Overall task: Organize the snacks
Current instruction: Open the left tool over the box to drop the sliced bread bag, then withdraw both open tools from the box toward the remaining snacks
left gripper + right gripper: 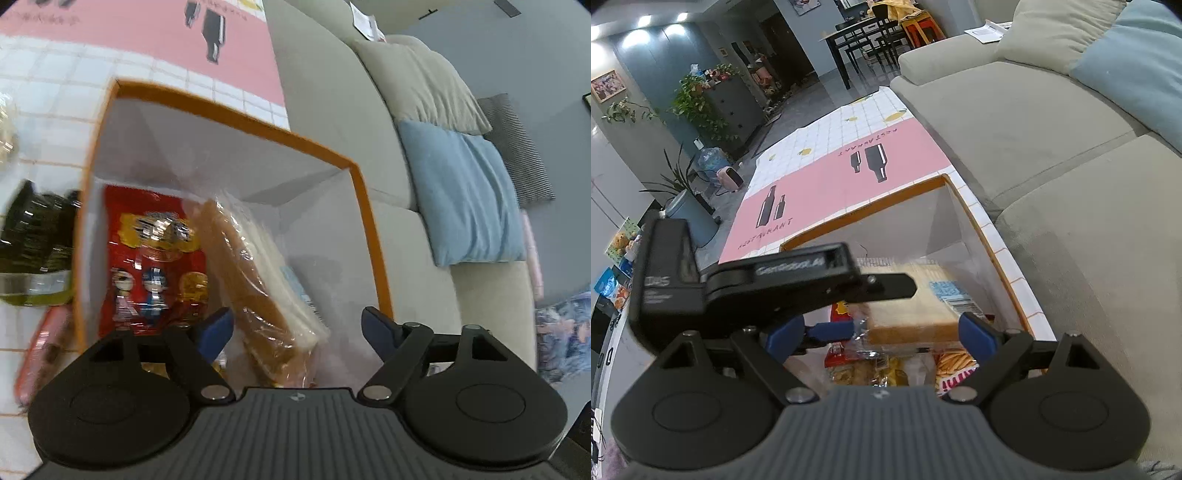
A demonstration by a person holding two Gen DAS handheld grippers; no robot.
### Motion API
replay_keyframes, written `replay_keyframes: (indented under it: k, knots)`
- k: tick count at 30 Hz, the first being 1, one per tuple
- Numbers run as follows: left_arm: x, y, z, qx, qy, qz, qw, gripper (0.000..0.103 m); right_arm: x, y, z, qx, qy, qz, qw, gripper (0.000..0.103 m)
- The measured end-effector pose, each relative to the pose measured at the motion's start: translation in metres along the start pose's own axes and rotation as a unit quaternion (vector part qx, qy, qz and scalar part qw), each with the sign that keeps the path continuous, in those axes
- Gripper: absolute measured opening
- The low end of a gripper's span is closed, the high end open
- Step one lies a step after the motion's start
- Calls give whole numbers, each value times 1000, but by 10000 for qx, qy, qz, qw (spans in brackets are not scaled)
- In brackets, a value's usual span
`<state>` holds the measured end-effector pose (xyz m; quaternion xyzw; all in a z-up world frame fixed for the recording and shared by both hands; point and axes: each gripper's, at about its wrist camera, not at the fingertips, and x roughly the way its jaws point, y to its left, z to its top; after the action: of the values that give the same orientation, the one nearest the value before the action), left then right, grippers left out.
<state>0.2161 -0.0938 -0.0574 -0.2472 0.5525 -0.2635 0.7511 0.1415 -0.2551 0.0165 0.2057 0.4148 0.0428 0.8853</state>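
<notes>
Bread (258, 280) in its clear bag stands inside the orange-rimmed box (236, 122), beside a red snack bag (155, 258). Left claw (297, 328) is spread wide above the box, blue pads clear of the bag, nothing gripped. Right claw (905, 328) hangs over the same box with its jaws wide too; the bread sits between the pads, though contact cannot be judged. Only the right view catches the left tool's body with blurred white lettering I can't make out, and "RESTAURANT" on the pink tablecloth (820, 177) past the box. Only the left view shows a dark green packet (37, 243) outside the box.
</notes>
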Motion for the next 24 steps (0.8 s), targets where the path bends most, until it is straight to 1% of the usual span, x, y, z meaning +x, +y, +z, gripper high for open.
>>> replay_keyframes:
  k: [3, 5, 8, 9, 11, 14, 16, 18, 21, 22, 23, 24]
  knots:
    - [-16, -9, -1, 126, 50, 48, 9999, 89, -1, 4, 0, 68, 153, -15, 9999, 88]
    - [-32, -12, -2, 191, -12, 60, 9998, 89, -4, 5, 1, 180, 139, -48, 9997, 88]
    - [-52, -13, -2, 219, 60, -336, 9992, 89, -8, 6, 2, 368, 151, -89, 9992, 88]
    - [-61, -12, -4, 220, 17, -385, 9990, 89, -9, 6, 1, 438, 129, -71, 9989, 88]
    - [-76, -11, -5, 248, -132, -258, 9993, 89, -13, 7, -1, 569, 55, 21, 9984, 88]
    - [-99, -6, -8, 333, -388, 56, 9987, 89, -15, 12, -1, 676, 130, 20, 9976, 88]
    - [-111, -1, -12, 397, -517, 291, 9974, 89, -20, 19, -2, 645, 18, 1, 9979, 89]
    - [-120, 7, -16, 382, -607, 494, 9962, 89, -25, 30, -4, 470, -114, -259, 9985, 90]
    - [-127, 25, -21, 234, -638, 651, 9956, 89, -25, 49, -3, 131, -129, -867, 9961, 90]
    - [-130, 32, -23, 154, -640, 685, 9955, 89, -24, 53, -3, 61, -173, -917, 9956, 90]
    - [-132, 40, -25, 79, -639, 722, 9953, 89, -24, 57, -4, 0, -197, -876, 9960, 90]
    - [-135, 47, -26, 23, -632, 771, 9950, 89, -23, 61, -6, -56, -193, -748, 9970, 90]
